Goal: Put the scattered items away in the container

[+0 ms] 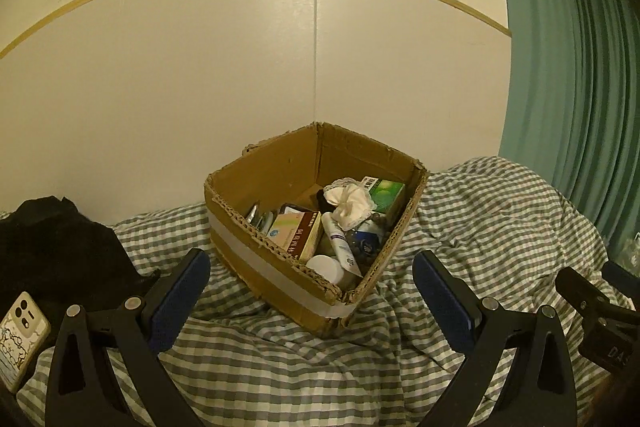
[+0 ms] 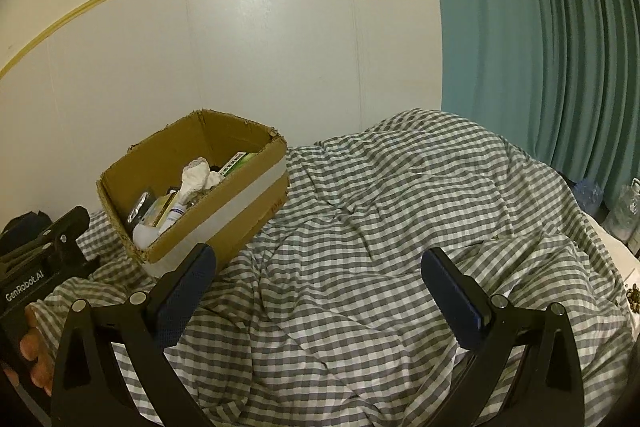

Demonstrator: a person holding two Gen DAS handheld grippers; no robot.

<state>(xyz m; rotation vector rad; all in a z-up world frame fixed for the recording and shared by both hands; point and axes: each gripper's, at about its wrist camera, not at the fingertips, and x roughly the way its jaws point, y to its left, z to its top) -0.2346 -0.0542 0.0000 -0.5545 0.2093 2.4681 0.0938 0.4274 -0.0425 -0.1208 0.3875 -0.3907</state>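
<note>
Corrugated cardboard box point(image 1: 280, 263) with pale tape band, holding cartons, tube, crumpled tissue, sitting frame centre on checked quilt point(image 1: 480, 219). Left gripper point(image 1: 311, 281) gaping wide, empty, just below it; right gripper point(image 2: 318, 277) likewise wide, box upper left.

The left gripper point(image 1: 311, 291) is held with its jaws spread wide, the two blue-padded fingers point(image 1: 182, 301) angled outward from black linkages and nothing between them. The right gripper point(image 2: 318, 293) shows the same pose: jaws wide apart, blue pads point(image 2: 452, 297) facing inward, empty. In the right wrist view, the body of the left gripper sits at the lower left edge (its black housing bears a printed label), and the person's left hand point(image 2: 34, 355) wraps around its grip, fingertips curled over the handle. The two tools are side by side, pointing roughly the same way.
</note>
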